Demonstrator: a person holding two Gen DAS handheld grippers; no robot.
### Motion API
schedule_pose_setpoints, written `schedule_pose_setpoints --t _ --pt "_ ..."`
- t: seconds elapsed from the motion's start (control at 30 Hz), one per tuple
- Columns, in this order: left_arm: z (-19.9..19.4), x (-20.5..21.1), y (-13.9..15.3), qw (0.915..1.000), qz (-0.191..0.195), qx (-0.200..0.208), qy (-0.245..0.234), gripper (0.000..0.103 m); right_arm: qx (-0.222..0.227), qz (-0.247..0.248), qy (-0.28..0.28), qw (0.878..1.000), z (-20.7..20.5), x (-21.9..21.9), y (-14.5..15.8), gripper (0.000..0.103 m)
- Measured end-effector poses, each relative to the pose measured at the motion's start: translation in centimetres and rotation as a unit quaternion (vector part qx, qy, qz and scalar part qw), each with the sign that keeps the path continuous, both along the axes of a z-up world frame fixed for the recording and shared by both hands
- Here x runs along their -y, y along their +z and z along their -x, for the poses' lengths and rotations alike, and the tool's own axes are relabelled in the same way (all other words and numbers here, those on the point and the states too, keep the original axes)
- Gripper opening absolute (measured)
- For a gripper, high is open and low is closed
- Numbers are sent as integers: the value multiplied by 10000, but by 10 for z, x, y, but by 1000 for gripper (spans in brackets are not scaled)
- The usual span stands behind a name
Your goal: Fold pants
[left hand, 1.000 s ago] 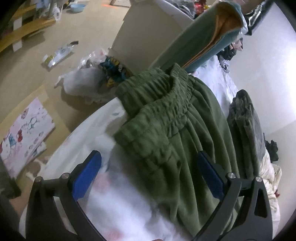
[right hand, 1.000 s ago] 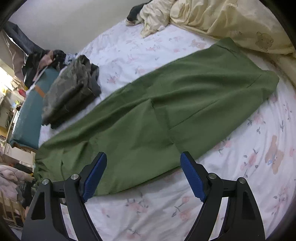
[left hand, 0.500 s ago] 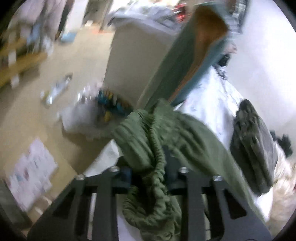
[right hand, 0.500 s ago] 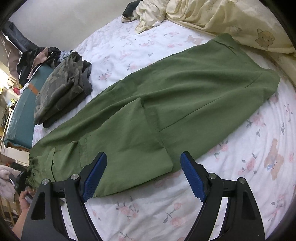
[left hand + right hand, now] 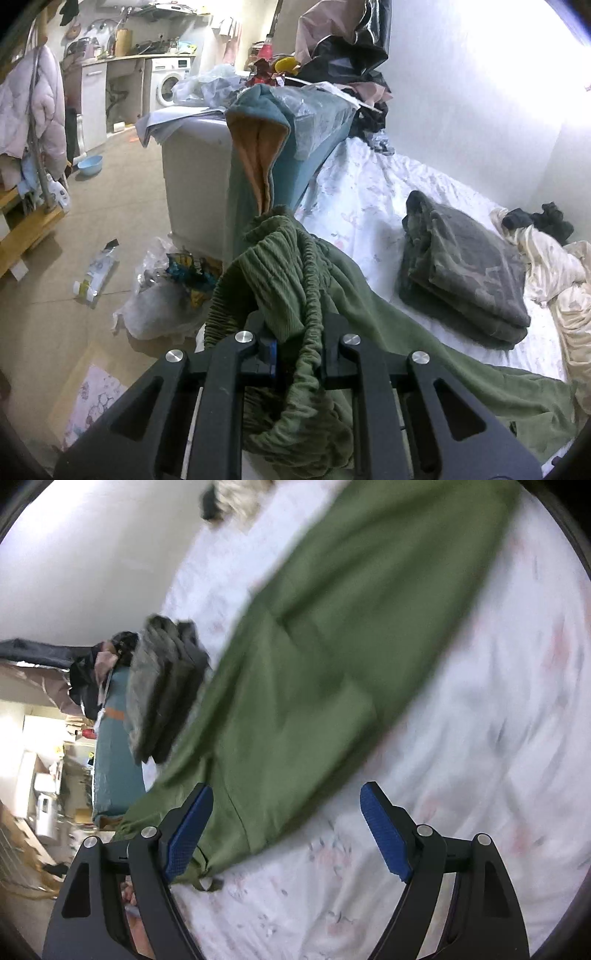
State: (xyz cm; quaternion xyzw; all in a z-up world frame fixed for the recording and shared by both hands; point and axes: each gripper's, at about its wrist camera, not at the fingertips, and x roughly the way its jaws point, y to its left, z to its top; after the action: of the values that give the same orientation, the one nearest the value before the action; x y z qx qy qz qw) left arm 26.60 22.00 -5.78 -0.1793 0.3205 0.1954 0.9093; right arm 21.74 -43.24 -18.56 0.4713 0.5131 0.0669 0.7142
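Green pants (image 5: 325, 635) lie stretched across the floral bed sheet (image 5: 480, 738), legs toward the far end. My left gripper (image 5: 295, 350) is shut on the pants' ribbed elastic waistband (image 5: 280, 280), which bunches up and hangs between the fingers at the bed's edge. My right gripper (image 5: 284, 830) is open and empty, hovering over the near edge of the pants near the waist end; its left pad (image 5: 188, 830) is over the green cloth. The right wrist view is blurred by motion.
A folded grey camouflage garment (image 5: 465, 273) lies on the bed beside the pants, also in the right wrist view (image 5: 162, 686). A cream duvet (image 5: 561, 280) is at the far side. A teal headboard cushion (image 5: 288, 140), white cabinet (image 5: 192, 184), and floor litter (image 5: 166, 288) border the bed.
My left gripper closed on the waistband and lifted it, bunching the cloth. My right gripper stayed open and swung toward the waist end of the pants, tilting the view.
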Motion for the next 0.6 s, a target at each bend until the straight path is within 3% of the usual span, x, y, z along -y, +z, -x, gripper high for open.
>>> schedule_pose_setpoints --t 0.1,0.23,0.4,0.47,0.6 --pt "-2 -1 -4 9999 8 -112 86 12 121 118 -315 9994 -16 20 -9 85" --pt "-2 -3 -7 9995 -51 -237 180 12 228 -143 -1219 9922 -23 78 -28 78" --pt "-4 -2 -13 9988 -122 -370 288 12 573 471 -2174 9733 -32 169 -17 80" --pt "-4 0 -14 9985 -188 -419 293 12 652 499 -2291 9699 -42 207 -21 80" --pt "-1 7 -20 9976 -374 -513 287 12 904 1108 -2199 9650 -61 236 -20 75"
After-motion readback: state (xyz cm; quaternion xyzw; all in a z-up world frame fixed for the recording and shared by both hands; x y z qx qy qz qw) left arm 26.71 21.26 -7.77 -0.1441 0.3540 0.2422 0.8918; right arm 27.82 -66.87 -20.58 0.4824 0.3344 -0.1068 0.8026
